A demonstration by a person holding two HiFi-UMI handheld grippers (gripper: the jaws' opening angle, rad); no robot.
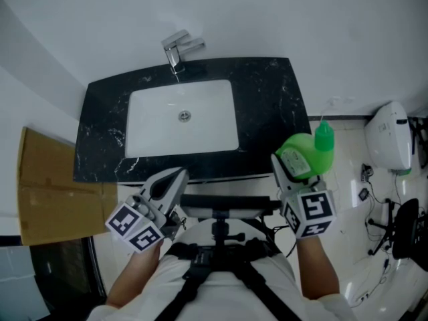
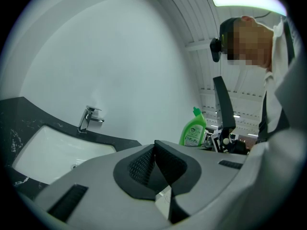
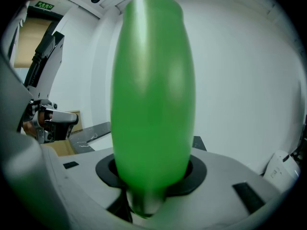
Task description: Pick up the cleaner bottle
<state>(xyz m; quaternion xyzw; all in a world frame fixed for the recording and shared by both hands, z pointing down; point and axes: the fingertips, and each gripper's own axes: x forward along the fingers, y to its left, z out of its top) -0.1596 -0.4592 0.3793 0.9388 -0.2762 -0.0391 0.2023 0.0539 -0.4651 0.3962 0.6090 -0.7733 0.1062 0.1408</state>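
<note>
1. The right hand-held gripper (image 3: 151, 195) was clamped on the green cleaner bottle (image 3: 153, 99). The bottle's long axis ran straight out from the jaws (apparently lifted clear of the black worktop (image 1: 267, 99)).
2. The left hand-held gripper (image 2: 156, 169) was closed and empty, with the bottle well off to its right.

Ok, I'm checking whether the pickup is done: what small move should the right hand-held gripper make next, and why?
Probably carry the cleaner bottle leftward until it is over the black countertop. The right hand-held gripper is shut on the bottle, which hangs beyond the counter's right end, above the floor.
</note>
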